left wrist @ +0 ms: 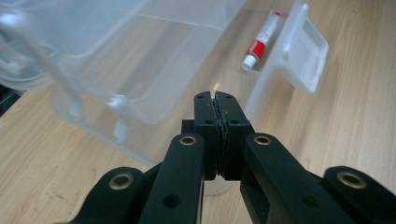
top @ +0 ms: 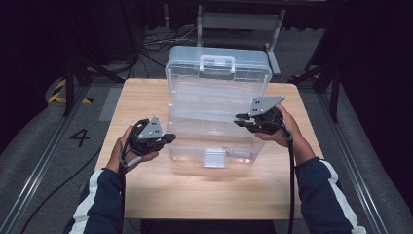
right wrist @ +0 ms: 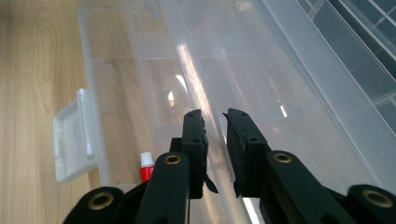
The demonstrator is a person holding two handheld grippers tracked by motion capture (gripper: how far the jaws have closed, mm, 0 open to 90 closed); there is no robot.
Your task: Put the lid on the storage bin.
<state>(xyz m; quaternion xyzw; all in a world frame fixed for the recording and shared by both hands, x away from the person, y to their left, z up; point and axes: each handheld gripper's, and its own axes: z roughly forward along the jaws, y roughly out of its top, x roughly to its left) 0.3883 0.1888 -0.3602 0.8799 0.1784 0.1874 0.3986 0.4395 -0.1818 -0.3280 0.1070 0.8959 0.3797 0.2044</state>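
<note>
Item: clear plastic organiser box (top: 214, 131), lid (top: 218, 73) swung open and standing up at the far side, latch tab (top: 215, 158) hanging at the near front wall
Location: middle of the wooden table (top: 146, 195), long axis running left to right across the person's front
Contents: one small red and white tube (left wrist: 263, 39) lying in the base near the front wall, close by the latch; inner clear tray (right wrist: 243, 70) seated above it
Left gripper (top: 168, 138): jaws pressed together on nothing, tips just beside the box's left end wall, low, near the base
Right gripper (right wrist: 216, 126): jaws spread, straddling a thin clear edge of the tray or its divider, not yet closed on it; sits at the box's right end
Key relation: the tray edge runs lengthwise straight away from the right gripper, between its jaws; the tube lies below and to that gripper's left, under the tray level
Nearer hand: right is over the tray edge; left stands at the opposite end, outside the box
Judgement: the work in hand looks like gripping the tray from the right end; a straight close should catch the edge
</note>
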